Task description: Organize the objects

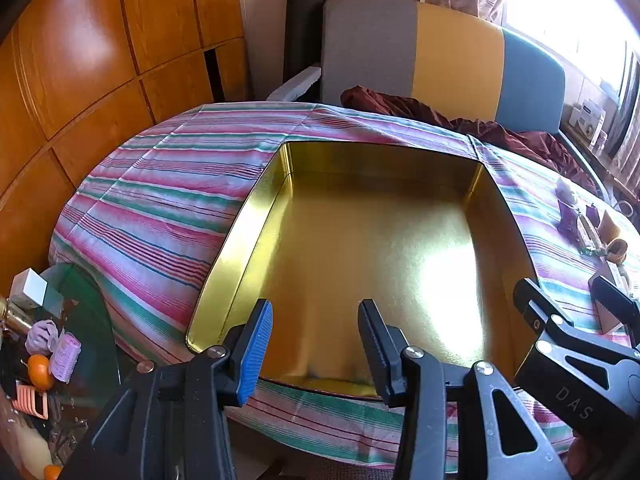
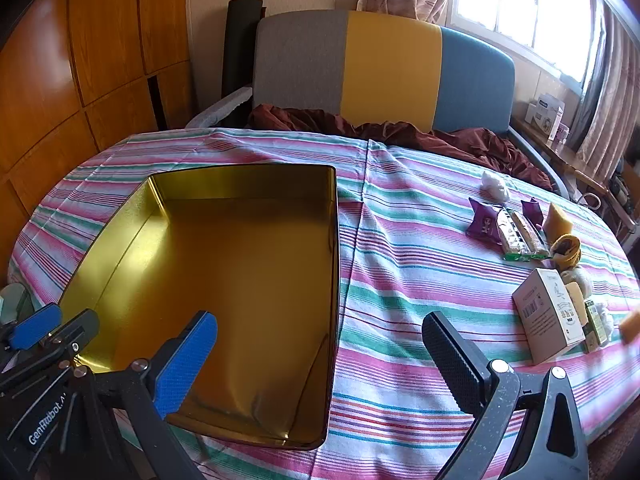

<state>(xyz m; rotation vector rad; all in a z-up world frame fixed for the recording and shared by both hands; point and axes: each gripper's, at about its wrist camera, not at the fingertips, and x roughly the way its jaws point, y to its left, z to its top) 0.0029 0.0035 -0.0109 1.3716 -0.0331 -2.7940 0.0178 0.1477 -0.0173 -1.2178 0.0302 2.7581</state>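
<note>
Snacks and small boxes (image 2: 548,312) lie loose at your right on the striped worktop (image 2: 400,280); the gold tin (image 2: 248,280) beside them holds nothing yet. Your left hand-held gripper (image 1: 316,344) is part-open, right hand-held gripper (image 2: 320,360) wide open, both empty.

Gold tin (image 2: 240,280) on pink-green striped cloth (image 2: 420,280).

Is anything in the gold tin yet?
No, in the right wrist view the gold tin shows only its bare shiny floor, while the snacks and white box lie on the striped cloth.
</note>
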